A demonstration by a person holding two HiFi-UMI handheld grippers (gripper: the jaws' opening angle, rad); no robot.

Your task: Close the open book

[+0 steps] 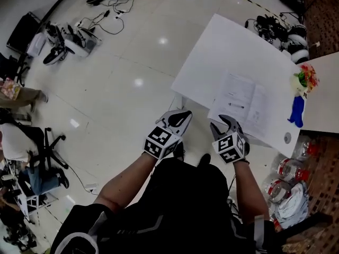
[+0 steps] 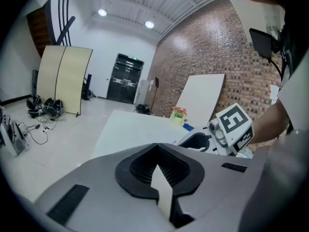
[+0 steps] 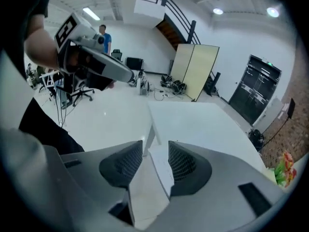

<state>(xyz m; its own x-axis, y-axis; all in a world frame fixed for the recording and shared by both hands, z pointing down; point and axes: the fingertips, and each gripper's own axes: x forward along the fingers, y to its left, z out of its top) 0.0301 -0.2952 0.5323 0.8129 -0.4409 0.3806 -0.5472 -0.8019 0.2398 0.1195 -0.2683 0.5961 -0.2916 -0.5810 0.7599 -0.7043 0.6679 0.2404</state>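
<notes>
Two grippers at surface (image 1: 212, 57) near edge: your left gripper (image 1: 181, 115) fingers together, right gripper (image 1: 226, 122) fingers wide; book (image 1: 244, 102) along that edge.

The open book (image 1: 241, 102) lies on the table (image 1: 222, 46), just ahead of the right gripper (image 1: 225, 121), whose fingers (image 1: 233, 125) reach its near corner at the table's near edge. The left gripper (image 1: 181, 114) sits left of them, just short of that edge, over the floor (image 1: 122, 89). Ahead and right of the right fingers, beyond the book, a flower pot (image 1: 304, 78) stands at the table's right side. Bottles (image 1: 288, 168) lie on the floor to the right of the right fingers. Cables and gear (image 1: 74, 38) lie well ahead-left of the left fingers, and an office chair (image 1: 42, 142) stands far to their left.
</notes>
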